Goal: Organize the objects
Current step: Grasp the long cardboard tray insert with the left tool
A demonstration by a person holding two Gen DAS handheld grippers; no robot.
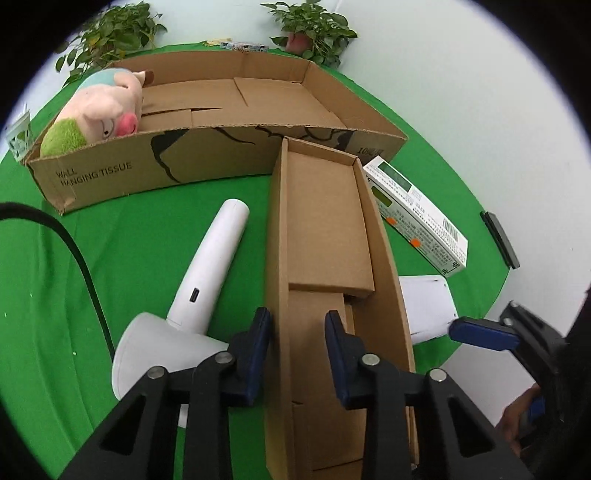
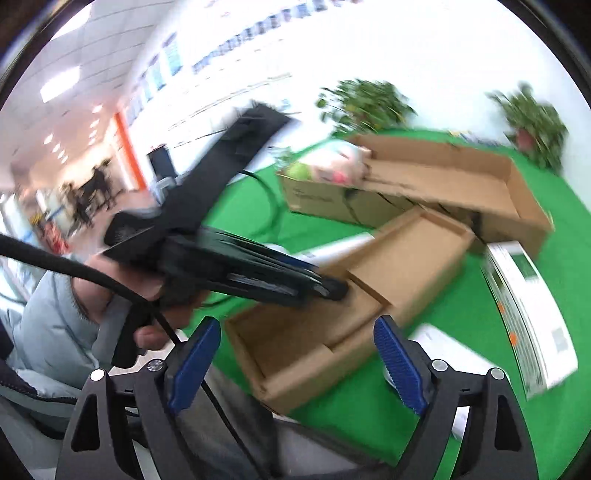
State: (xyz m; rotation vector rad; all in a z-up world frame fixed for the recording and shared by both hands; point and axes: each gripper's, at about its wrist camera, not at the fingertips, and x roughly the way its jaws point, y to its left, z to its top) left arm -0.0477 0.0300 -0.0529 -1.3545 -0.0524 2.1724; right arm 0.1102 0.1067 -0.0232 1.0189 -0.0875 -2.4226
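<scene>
A small open cardboard box (image 1: 325,229) lies lengthwise on the green cloth, its far end against the large cardboard box (image 1: 221,158). My left gripper (image 1: 298,325) straddles the small box's left wall, one pad outside and one inside, shut on it. The blurred right wrist view shows the same grip, the left gripper (image 2: 332,288) narrow on the small box (image 2: 388,280). My right gripper (image 2: 295,362) hangs open just short of that box's near corner, touching nothing. One of its blue pads (image 1: 480,334) shows at the right of the left wrist view.
A pig plush (image 1: 107,110) sits in the large box's left end. A white hair-dryer-like device (image 1: 207,273) lies left of the small box, a white printed carton (image 1: 417,221) and a white flat item (image 1: 428,306) right. A black cable (image 1: 85,277) curves at left. Potted plants (image 1: 314,33) stand behind.
</scene>
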